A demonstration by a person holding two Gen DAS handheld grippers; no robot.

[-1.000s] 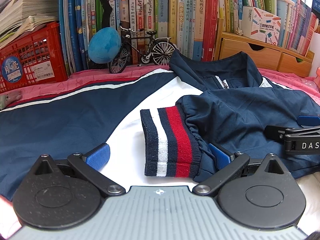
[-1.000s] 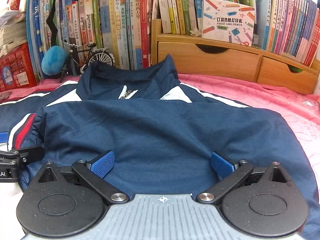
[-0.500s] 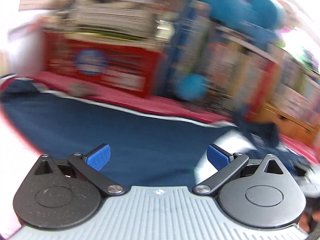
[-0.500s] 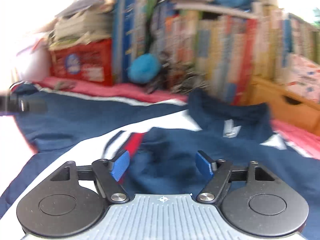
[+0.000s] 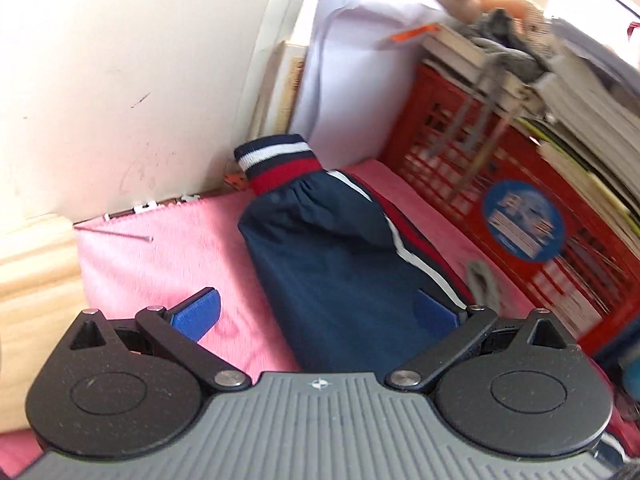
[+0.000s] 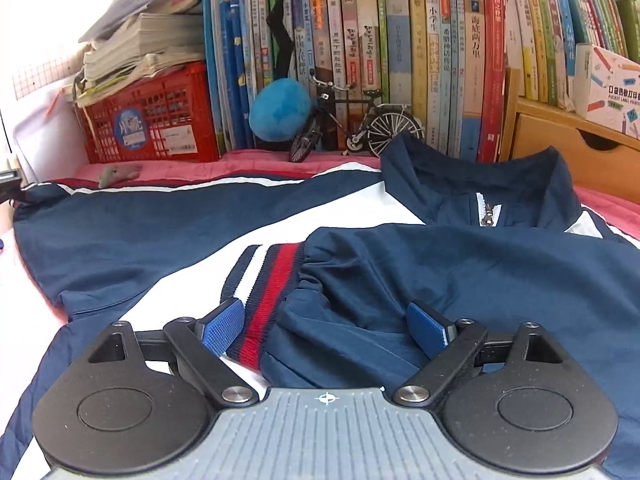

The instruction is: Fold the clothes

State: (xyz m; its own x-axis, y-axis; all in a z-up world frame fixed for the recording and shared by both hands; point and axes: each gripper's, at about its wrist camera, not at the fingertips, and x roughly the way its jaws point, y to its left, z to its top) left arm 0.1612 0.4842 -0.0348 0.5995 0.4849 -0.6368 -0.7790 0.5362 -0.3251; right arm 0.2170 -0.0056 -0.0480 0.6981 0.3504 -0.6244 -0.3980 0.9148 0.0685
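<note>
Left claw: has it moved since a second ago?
Yes. The left claw swung left, away from the bookshelf it faced, and now points at the outstretched sleeve's striped cuff by the wall.

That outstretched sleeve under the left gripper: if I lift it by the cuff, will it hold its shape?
Probably not. The sleeve lies flat and creased, so it should droop. Its smooth fabric may slip; the ribbed cuff looks thicker, likely a surer hold. Looks light.

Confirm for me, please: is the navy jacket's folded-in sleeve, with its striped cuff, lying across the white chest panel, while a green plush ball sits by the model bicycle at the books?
Nearly right, but the plush ball is blue, not green, as the right wrist view shows. The navy jacket's folded-in sleeve with its striped cuff does lie across the white chest panel, and the ball sits by the model bicycle.
</note>
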